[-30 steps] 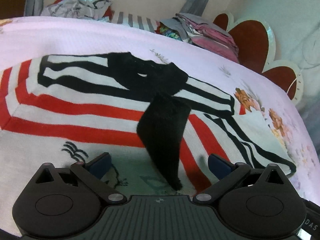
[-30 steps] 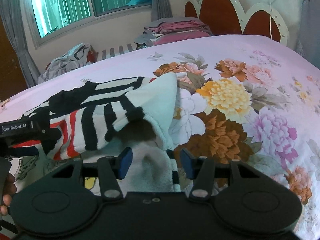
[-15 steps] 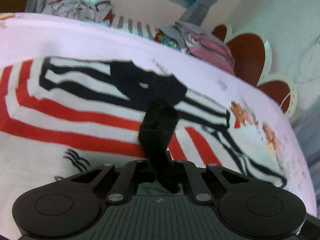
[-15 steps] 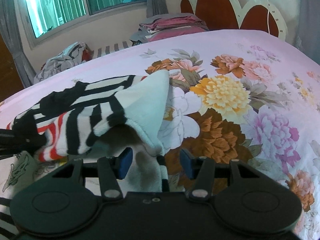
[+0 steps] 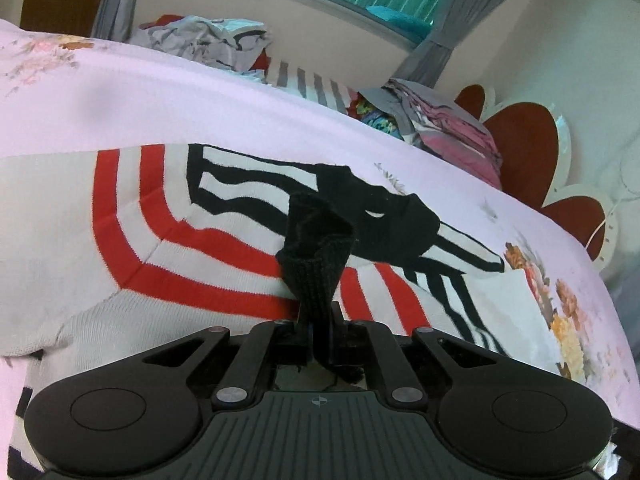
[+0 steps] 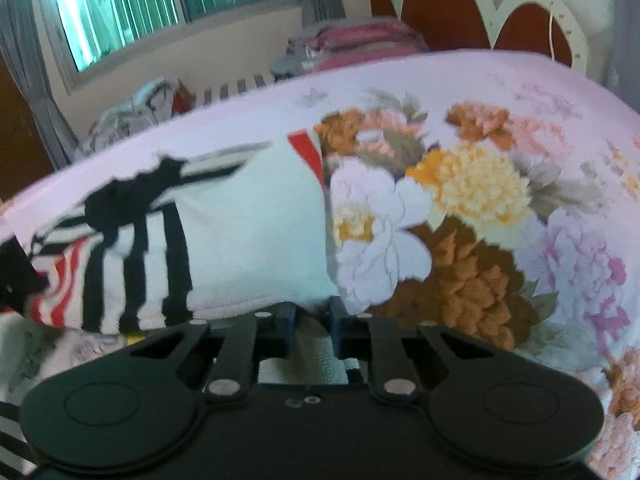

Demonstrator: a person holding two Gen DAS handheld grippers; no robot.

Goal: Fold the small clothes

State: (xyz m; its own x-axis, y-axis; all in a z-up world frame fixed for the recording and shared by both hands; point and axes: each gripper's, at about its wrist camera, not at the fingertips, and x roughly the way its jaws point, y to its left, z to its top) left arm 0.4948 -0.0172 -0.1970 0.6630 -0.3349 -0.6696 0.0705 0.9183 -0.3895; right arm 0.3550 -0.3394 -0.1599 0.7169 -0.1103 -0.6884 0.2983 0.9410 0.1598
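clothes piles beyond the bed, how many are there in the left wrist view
2. A crumpled grey-white clothes heap lies past the far edge of the bed, near the curtain on the left. A folded pink and grey clothes stack sits by the red headboard. More may be hidden.

The left tool (image 5: 320,334), wide apart a second ago, has clamped the sweater's black cuff (image 5: 316,256). The right tool (image 6: 312,330) is closing on the sweater's pale edge (image 6: 256,240).

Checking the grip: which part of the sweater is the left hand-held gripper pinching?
The black ribbed cuff, bunched between the left hand-held gripper, not the red-striped body.
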